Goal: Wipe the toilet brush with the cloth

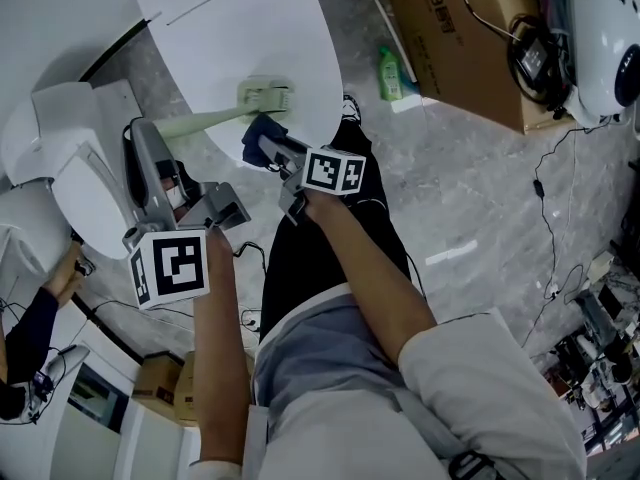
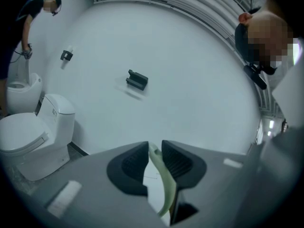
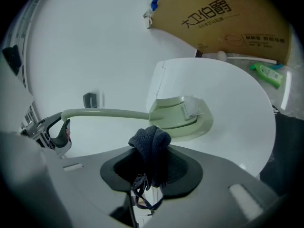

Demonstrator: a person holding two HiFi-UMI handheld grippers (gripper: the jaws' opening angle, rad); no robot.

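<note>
The pale green toilet brush (image 1: 262, 98) is held level over a shut white toilet lid (image 1: 290, 28), its flat head (image 3: 183, 115) toward the lid's far side. My left gripper (image 1: 140, 168) is shut on the end of its long handle (image 2: 164, 179), which runs between the black pads (image 2: 130, 167). My right gripper (image 1: 270, 148) is shut on a bunched dark blue cloth (image 3: 151, 151). The cloth (image 1: 262, 133) sits just below the brush head, close to it; I cannot tell if they touch.
A second white toilet (image 1: 60, 158) stands at the left, another toilet (image 2: 33, 137) shows in the left gripper view. A cardboard box (image 1: 470, 38), a green bottle (image 1: 390, 73) and cables lie on the grey floor to the right. A person (image 1: 25, 338) stands at lower left.
</note>
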